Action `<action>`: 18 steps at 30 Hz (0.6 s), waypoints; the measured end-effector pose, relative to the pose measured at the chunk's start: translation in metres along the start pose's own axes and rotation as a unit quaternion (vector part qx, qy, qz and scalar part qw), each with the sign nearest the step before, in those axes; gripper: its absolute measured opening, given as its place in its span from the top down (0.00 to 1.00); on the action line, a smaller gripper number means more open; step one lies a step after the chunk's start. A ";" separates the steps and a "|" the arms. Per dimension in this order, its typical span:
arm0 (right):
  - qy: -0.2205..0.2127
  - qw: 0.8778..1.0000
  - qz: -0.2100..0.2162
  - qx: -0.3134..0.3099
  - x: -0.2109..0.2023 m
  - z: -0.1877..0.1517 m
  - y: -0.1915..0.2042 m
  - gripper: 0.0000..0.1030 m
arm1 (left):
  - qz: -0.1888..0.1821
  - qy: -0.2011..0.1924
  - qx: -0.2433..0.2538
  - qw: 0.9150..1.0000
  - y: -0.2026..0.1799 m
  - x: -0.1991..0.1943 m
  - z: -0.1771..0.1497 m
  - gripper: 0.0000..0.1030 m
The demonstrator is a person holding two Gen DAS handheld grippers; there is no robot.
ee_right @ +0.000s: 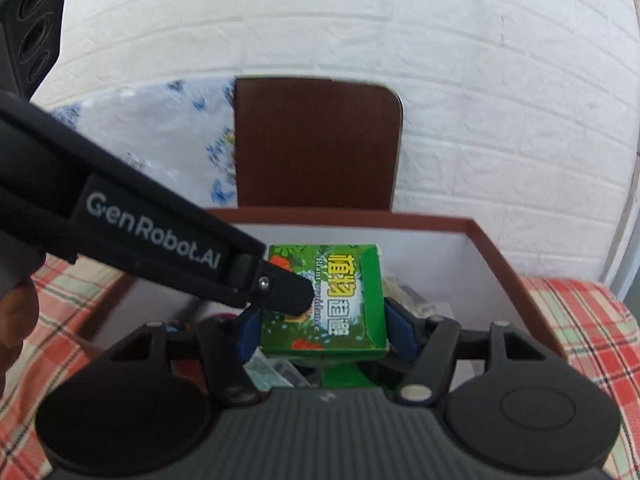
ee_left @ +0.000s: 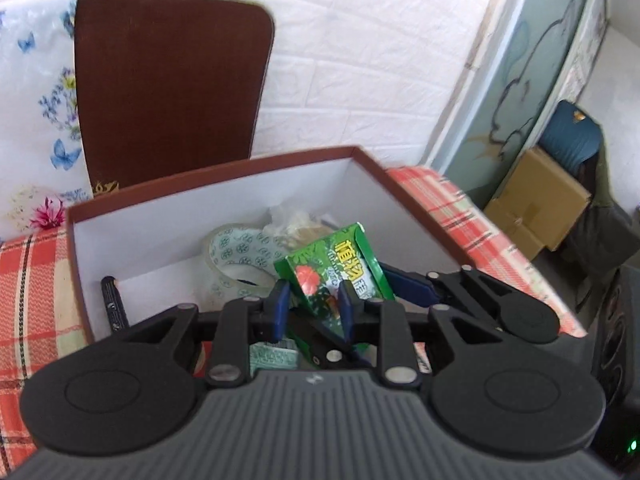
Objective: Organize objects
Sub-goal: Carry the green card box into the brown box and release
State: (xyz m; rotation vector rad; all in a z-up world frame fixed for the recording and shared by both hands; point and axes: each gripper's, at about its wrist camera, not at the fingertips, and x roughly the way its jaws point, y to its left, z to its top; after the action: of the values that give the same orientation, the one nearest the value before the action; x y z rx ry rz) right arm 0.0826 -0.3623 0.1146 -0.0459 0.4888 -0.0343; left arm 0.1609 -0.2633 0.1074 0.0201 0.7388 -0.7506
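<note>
White brick wall behind; both grippers' fingers clamp the green box (ee_right: 324,304) — left gripper (ee_left: 314,304), right gripper (ee_right: 320,328) — over the brown storage box (ee_left: 208,168), likely steadying it for placement.

Left wrist view: sits just behind its own fingers (ee_left: 280,304), looks down and forward into the open storage box (ee_left: 224,216) from very near, slightly from the box's right side. Right wrist view: same low, close stance, faces the box (ee_right: 500,256) more squarely toward the white brick wall (ee_right: 500,120). Shared ground: box interior, green carton (ee_left: 336,268) (ee_right: 324,300), brown chair back (ee_left: 168,88) (ee_right: 316,144), plaid-covered counter (ee_left: 36,288) (ee_right: 580,312). Each view catches the other gripper.
</note>
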 end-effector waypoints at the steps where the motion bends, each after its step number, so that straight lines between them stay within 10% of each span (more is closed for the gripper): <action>1: 0.006 1.000 -0.001 0.002 0.004 -0.003 -0.002 0.36 | 0.018 0.002 0.004 1.000 0.000 0.000 -0.001 0.67; 6: -0.009 1.000 0.001 0.025 -0.006 -0.007 -0.006 0.22 | 0.075 -0.025 0.018 0.997 0.003 -0.029 -0.006 0.45; 18: -0.059 0.989 0.000 0.138 -0.109 -0.014 0.019 0.22 | 0.201 -0.073 0.008 0.977 0.005 -0.132 -0.059 0.35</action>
State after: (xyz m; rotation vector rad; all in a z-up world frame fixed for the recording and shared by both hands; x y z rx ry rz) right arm -0.0196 -0.3386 0.1518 0.2219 0.3624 -0.0977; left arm 0.0630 -0.1630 0.1436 0.1233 0.5640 -0.3667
